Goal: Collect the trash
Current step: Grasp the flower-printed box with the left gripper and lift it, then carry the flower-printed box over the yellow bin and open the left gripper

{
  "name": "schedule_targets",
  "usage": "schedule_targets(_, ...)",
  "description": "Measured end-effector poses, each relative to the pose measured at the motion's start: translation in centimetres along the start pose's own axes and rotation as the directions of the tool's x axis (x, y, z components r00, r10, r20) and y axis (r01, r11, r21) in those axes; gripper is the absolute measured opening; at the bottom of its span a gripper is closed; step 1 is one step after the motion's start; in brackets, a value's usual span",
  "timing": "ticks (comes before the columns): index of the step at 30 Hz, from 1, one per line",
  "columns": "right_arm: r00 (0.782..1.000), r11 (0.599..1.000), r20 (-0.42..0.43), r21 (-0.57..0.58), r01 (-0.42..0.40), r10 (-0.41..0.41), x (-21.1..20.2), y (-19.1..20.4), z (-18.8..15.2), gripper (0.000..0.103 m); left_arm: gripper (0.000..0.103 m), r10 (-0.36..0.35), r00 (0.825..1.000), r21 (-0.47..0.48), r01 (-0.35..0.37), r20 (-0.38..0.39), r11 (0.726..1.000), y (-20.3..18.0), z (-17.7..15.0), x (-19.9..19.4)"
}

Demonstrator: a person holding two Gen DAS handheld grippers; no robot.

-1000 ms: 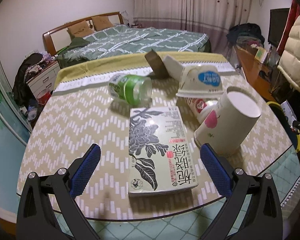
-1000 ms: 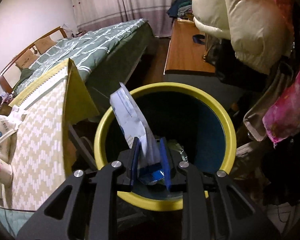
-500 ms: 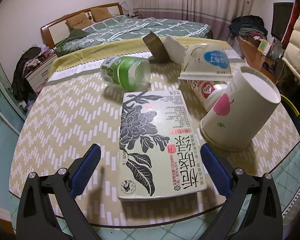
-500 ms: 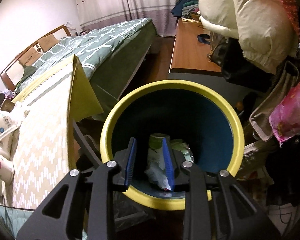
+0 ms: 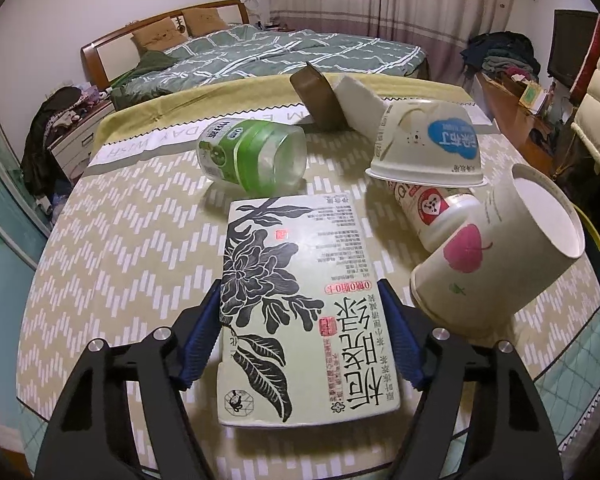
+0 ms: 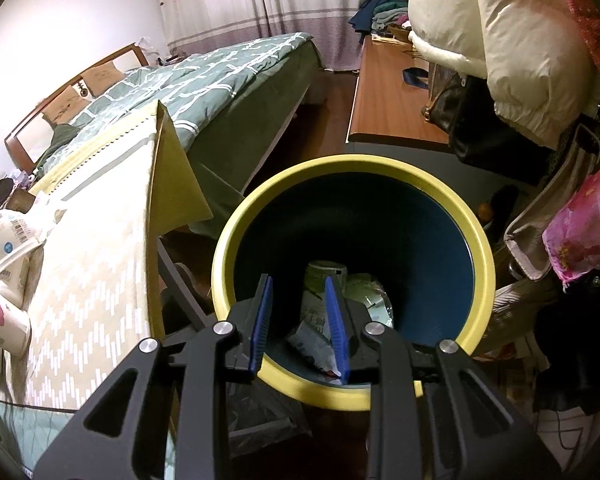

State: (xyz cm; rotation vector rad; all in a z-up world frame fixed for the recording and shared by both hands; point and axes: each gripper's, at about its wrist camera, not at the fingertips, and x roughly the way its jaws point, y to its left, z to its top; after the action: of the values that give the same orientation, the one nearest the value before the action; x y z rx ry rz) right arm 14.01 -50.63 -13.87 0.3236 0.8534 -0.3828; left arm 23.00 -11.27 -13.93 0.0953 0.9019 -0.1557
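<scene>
Left tool (image 5: 300,344): blue-padded fingers (image 5: 198,344) stood on either side of the tea carton (image 5: 300,308), one at each long edge near its nearer half. The jaws had just been closing, and the pads met or very nearly met the carton's sides; firm pressure could not be confirmed.

Tea carton: pale green, printed with a black flower and leaves, lying flat on the surface (image 5: 112,264), which carried a chevron-patterned cloth. Its near end reached towards the surface's front edge.

Other trash on the surface, beyond and right of the carton:
- green-labelled jar (image 5: 252,154), on its side, just past the carton's far end;
- white paper cup (image 5: 496,260) with a pink heart, tipped, mouth facing up and right, just right of the carton;
- small red-and-white bottle (image 5: 432,210), lying between cup and tub;
- upturned white tub (image 5: 428,144) with a blue label, resting above the bottle;
- brown and white wrapper pieces (image 5: 332,100) at the far side.

Right tool (image 6: 298,320): jaws a narrow gap apart, nothing clamped between them, poised over the mouth of the yellow-rimmed bin (image 6: 480,248). Discarded packets (image 6: 320,336) lay at the bin's dark blue bottom, seen between and beyond the fingers. The bin stood beside the surface's corner.
</scene>
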Motion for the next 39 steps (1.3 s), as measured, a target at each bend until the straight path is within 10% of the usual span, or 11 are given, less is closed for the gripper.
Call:
schedule_targets(25, 0.994, 0.999, 0.094, 0.001, -0.052, 0.052, -4.2, -1.3, -0.5, 0.026, 0.071, -0.154, 0.957, 0.136, 0.123, 0.246, 0.983, -4.2, -1.0, -16.0)
schedule_targets(39, 0.99, 0.997, 0.134, 0.077, 0.025, -0.036, -5.7, -6.5, -1.1, 0.026, 0.071, -0.419, 0.896, 0.368, 0.344, 0.147, 0.864, -19.4, 2.7, -14.4)
